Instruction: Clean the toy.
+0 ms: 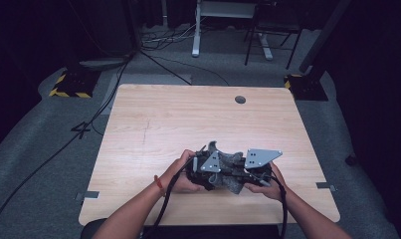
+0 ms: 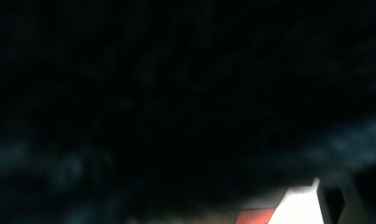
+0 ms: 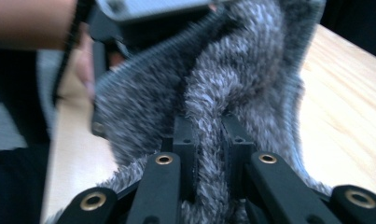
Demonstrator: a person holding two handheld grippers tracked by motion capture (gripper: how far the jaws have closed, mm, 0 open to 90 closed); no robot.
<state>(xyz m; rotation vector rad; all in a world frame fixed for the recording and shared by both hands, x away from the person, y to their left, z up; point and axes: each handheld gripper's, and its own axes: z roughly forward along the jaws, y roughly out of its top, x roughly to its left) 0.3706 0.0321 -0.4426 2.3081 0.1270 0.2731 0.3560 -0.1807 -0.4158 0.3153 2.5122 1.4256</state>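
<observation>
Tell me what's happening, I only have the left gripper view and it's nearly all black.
Observer: In the high view both tools meet over a grey fuzzy cloth near the front edge of the wooden table.
Operator: Is the right tool holding it?
Observer: Yes. In the right gripper view the right tool is shut on a fold of the cloth, with pile bulging up between its jaws.
Operator: And my left tool?
Observer: In the high view the left tool sits against the cloth's left end, but its jaws are hidden there, so I can't see what they pinch.
</observation>
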